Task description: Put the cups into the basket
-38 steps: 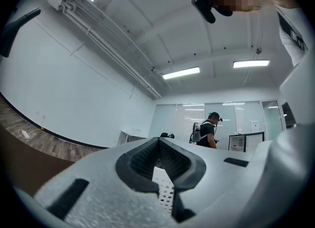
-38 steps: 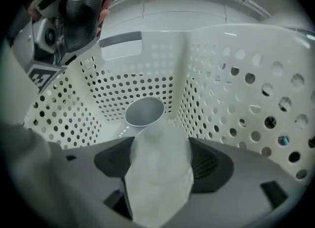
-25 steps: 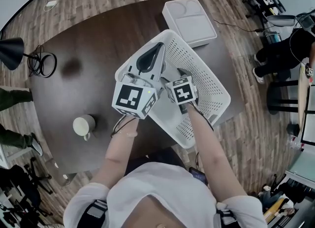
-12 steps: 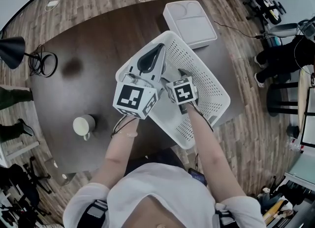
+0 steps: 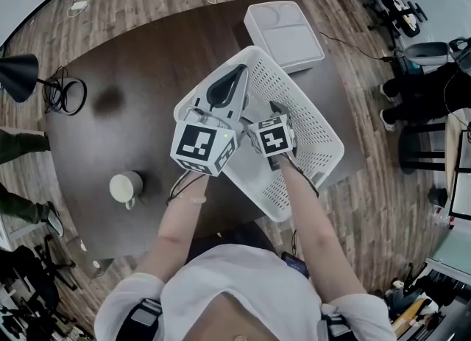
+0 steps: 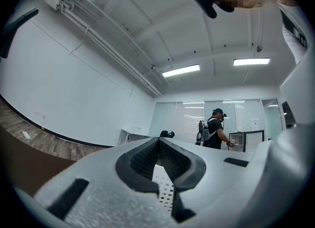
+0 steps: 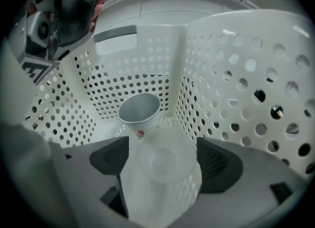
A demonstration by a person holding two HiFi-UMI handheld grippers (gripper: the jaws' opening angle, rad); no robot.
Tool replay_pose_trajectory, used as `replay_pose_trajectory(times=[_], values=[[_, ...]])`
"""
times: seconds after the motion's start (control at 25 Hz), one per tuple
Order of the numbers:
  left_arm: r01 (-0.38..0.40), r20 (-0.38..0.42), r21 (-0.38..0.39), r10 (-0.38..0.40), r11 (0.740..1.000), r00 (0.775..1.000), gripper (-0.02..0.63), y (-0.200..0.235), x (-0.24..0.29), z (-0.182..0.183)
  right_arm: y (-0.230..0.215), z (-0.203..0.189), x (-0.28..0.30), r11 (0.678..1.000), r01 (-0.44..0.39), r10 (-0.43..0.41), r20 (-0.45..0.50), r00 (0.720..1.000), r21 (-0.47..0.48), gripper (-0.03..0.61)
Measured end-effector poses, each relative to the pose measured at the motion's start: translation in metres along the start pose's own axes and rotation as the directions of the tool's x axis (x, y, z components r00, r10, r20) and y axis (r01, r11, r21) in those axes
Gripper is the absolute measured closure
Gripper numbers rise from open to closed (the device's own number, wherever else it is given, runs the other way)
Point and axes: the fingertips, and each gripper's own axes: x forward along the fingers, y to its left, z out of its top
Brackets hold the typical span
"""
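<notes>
A white perforated basket (image 5: 318, 135) stands on the dark table. My left gripper (image 5: 227, 85) sits at its near-left corner, jaws shut on the basket rim; perforated wall shows between its jaws (image 6: 158, 141). My right gripper (image 5: 276, 113) reaches down inside the basket. Between its jaws (image 7: 162, 162) lies a clear plastic cup (image 7: 165, 173); the jaws have just been opening and the pads stand off it. A white paper cup (image 7: 140, 111) lies beyond it on the basket (image 7: 236, 74) floor, mouth toward the camera. A beige mug (image 5: 125, 187) sits on the table at the left.
A white lidded tray (image 5: 283, 34) lies behind the basket. A black lamp (image 5: 18, 76) and coiled cable (image 5: 65, 96) sit at the table's far left. People and chairs stand beyond the table's right edge (image 5: 423, 89).
Both hands have kept their places. The right gripper's jaws look slightly wider inside the basket. A person at the right edge has shifted.
</notes>
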Motion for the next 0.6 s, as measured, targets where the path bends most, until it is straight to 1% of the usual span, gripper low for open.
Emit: replay_pose_trajectory(times=[0.2, 0.48, 0.6], values=[[0.0, -0.005, 0.005, 0.0, 1.0, 1.0, 0.603, -0.002, 0.001, -0.002, -0.003, 0.01, -0.011, 1.0, 0.019, -0.019, 0.026, 0.999, 0.002, 0.178], [0.001, -0.02, 0.011, -0.001, 1.0, 1.0, 0.603, -0.003, 0.002, -0.004, 0.002, 0.014, -0.033, 1.0, 0.028, -0.028, 0.019, 0.999, -0.006, 0.179], [0.002, -0.027, 0.018, -0.001, 1.0, 1.0, 0.603, -0.004, 0.003, -0.005, 0.007, 0.02, -0.046, 0.999, 0.038, -0.037, 0.059, 0.998, -0.022, 0.181]])
